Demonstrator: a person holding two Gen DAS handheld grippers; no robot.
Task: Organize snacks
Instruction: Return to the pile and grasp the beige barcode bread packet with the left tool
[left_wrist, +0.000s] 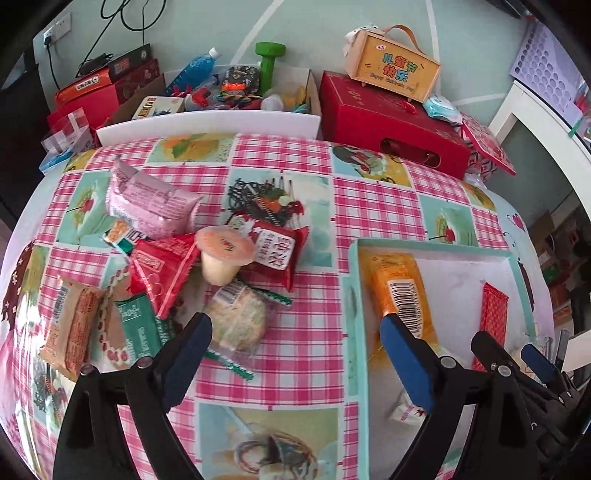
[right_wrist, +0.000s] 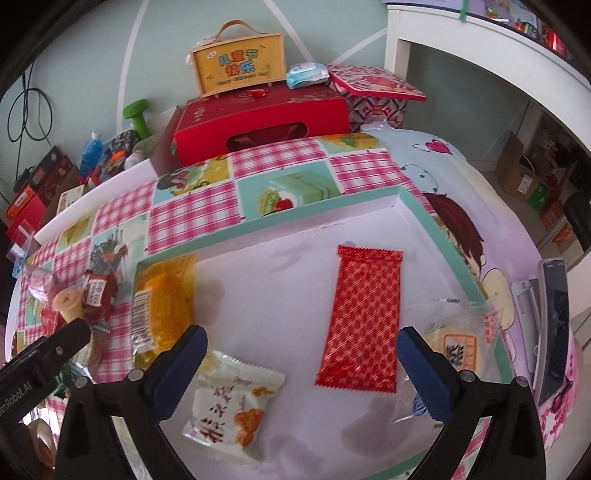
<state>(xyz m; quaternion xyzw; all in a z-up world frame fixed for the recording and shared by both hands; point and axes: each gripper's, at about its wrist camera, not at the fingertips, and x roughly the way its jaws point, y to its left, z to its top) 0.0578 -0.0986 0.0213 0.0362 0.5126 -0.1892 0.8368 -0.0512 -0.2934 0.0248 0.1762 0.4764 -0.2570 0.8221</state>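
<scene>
A pile of snacks lies on the checked tablecloth: a pink packet (left_wrist: 151, 201), a jelly cup (left_wrist: 223, 254), red packets (left_wrist: 275, 254), a round clear-wrapped cake (left_wrist: 238, 319), a green packet (left_wrist: 142, 328) and an orange packet (left_wrist: 72, 328). A mint-rimmed tray (left_wrist: 352, 280) holds an orange packet (left_wrist: 400, 291) (right_wrist: 162, 302), a red wafer packet (right_wrist: 364, 321), a white packet (right_wrist: 234, 402) and a clear-wrapped cake (right_wrist: 456, 345). My left gripper (left_wrist: 295, 354) is open and empty, between the pile and the tray. My right gripper (right_wrist: 301, 373) is open and empty above the tray.
At the table's far edge stand a white bin of odds and ends (left_wrist: 207, 123), a red gift box (left_wrist: 391, 122) with a yellow handled box (left_wrist: 393, 64) on it, and a patterned tin (right_wrist: 373, 92). A phone (right_wrist: 552, 325) lies right of the tray.
</scene>
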